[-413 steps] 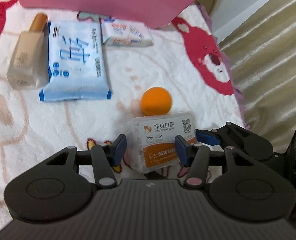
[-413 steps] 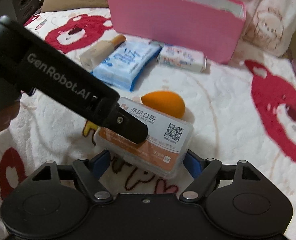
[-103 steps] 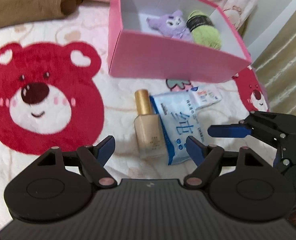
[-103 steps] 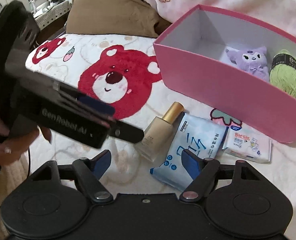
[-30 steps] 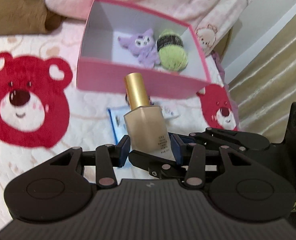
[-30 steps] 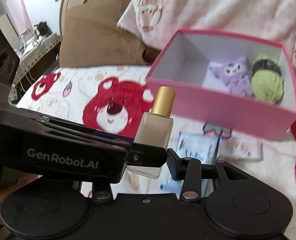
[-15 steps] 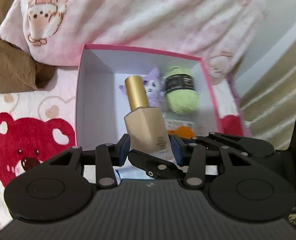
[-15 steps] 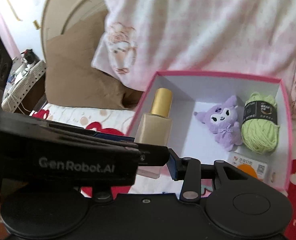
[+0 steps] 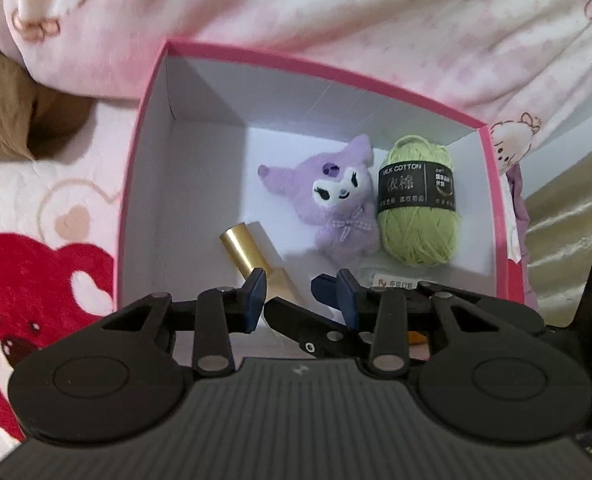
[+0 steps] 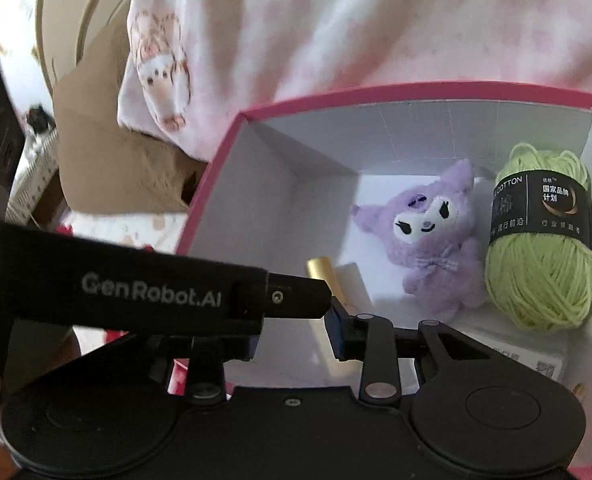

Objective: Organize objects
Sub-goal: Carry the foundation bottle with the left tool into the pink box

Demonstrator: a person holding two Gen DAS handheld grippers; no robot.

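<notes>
Okay, both grippers are over the open pink box [image 9: 143,120]. The left gripper [image 9: 300,300] is closing with the bottle [image 9: 247,256] between its jaws; its left pad sits against the bottle's shoulder. The gold cap points ahead and to the left of the fingertips, and the bottle is inside the box, tilted. The right gripper [image 10: 296,336] crosses in from the right and is clenched on the same bottle. A plush toy [image 9: 340,200] and a yarn ball [image 9: 416,216] lie ahead-right, touching each other. A pink blanket [image 9: 336,12] lies beyond.
</notes>
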